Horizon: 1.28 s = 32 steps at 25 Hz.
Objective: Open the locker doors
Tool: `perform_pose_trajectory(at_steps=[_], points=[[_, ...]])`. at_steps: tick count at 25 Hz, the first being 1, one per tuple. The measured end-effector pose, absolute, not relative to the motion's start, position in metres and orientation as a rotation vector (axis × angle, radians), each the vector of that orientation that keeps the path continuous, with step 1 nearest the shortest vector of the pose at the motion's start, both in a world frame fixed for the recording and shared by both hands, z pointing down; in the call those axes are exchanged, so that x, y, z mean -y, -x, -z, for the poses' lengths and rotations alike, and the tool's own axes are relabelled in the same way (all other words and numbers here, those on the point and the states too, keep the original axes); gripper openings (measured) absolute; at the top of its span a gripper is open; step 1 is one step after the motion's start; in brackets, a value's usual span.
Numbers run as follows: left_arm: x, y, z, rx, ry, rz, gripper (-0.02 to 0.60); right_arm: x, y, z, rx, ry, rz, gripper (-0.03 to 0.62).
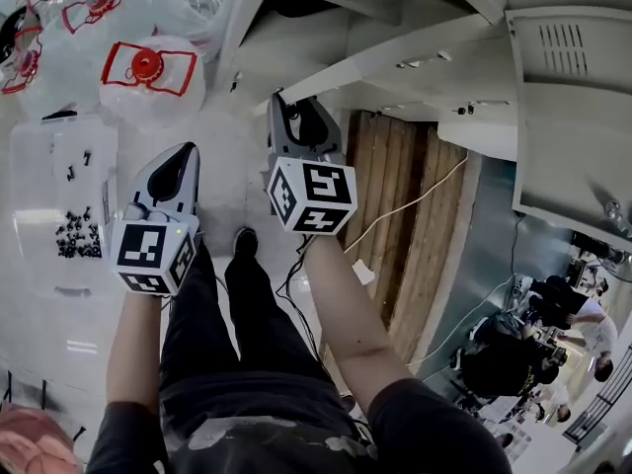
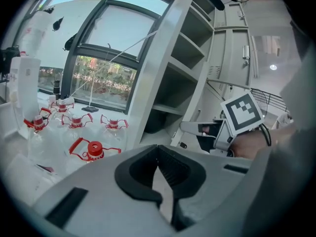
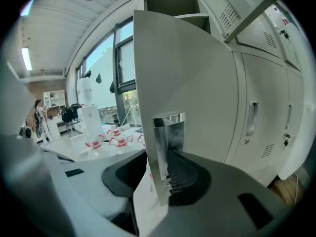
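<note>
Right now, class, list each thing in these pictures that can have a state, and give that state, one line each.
locker door: swung open
door handle: clamped between the right gripper's pads
right gripper: shut on the door handle
left gripper: shut, nothing in it
neighbouring locker doors: shut
water bottles: upright, red caps on
</note>
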<state>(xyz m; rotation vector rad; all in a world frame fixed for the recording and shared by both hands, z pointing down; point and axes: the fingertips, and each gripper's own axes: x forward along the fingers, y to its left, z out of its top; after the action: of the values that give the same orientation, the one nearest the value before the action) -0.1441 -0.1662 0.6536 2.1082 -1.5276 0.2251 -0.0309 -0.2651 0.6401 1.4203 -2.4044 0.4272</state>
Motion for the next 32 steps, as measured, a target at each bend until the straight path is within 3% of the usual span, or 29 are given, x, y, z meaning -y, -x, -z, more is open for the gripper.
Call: perform_pose_trajectory(at_steps=[21,32], points=[[0.15,0.088,-0.637,1.488,-2.145,-0.226,0.009,0.211,-0.051,-0.644,2.383,-1.446,-0.496,0.161],[0.146,0.067,-0.61,1.457,-2.179,-0.223,0.009,0.191,-0.101,-0.645,2.268,-1.516,-0.563,0.13]])
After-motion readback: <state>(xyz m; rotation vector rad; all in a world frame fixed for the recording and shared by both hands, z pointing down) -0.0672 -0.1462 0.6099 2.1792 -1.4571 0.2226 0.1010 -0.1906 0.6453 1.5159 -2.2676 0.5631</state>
